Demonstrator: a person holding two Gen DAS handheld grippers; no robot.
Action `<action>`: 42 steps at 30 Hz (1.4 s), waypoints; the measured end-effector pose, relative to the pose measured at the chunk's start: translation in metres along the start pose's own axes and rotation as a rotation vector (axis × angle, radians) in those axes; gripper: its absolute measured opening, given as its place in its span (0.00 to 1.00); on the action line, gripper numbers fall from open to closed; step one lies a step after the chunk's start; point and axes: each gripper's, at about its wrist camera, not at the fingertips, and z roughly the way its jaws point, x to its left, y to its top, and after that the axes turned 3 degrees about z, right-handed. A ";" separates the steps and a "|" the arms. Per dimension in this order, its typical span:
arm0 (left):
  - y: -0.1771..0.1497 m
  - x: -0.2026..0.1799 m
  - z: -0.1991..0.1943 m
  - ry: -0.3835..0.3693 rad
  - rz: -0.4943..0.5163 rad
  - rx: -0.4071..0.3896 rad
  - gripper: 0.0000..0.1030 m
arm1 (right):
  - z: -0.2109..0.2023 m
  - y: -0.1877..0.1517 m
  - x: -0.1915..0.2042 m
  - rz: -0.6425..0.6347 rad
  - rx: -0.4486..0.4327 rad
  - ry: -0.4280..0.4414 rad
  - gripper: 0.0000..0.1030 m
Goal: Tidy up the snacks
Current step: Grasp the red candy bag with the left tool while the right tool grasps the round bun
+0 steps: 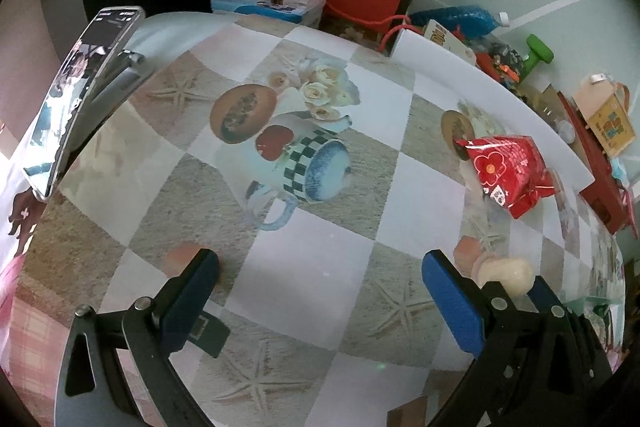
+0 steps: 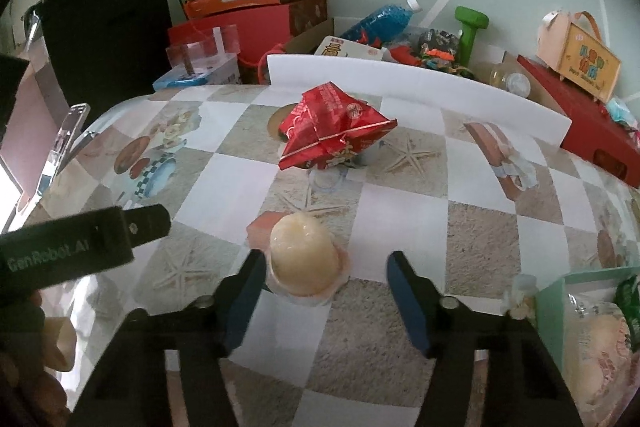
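Observation:
A pale jelly cup (image 2: 302, 259) stands upside down on the patterned tablecloth (image 2: 400, 211). My right gripper (image 2: 320, 297) is open around it: the left finger is right beside the cup, the right finger stands clear of it. The same cup (image 1: 506, 273) shows just past the right finger of my left gripper (image 1: 320, 287), which hovers open over bare cloth with nothing between its fingers. A red snack packet (image 2: 332, 127) (image 1: 508, 175) lies further back. A mint-green box (image 2: 560, 311) holding bagged snacks sits at the lower right of the right wrist view.
A white foam board (image 2: 420, 83) fences the table's back edge. Behind it lie red boxes (image 2: 580, 115), a blue bottle (image 2: 380, 19), a green dumbbell (image 2: 470, 27) and other clutter. A phone on a stand (image 1: 80, 95) stands at the left edge.

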 end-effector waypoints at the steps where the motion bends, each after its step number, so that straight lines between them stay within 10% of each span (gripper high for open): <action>1: 0.000 -0.001 0.000 -0.003 0.002 0.000 0.98 | 0.000 0.000 0.000 -0.001 0.000 0.004 0.56; 8: 0.000 -0.002 0.000 -0.006 0.005 0.002 0.98 | 0.000 0.000 0.000 -0.005 0.001 0.022 0.35; 23: 0.007 -0.027 0.000 -0.066 0.038 -0.008 0.98 | -0.009 0.006 -0.036 0.075 -0.039 -0.008 0.35; 42: 0.065 -0.103 0.026 -0.330 0.042 0.009 0.85 | -0.016 0.013 -0.077 0.175 -0.079 -0.025 0.29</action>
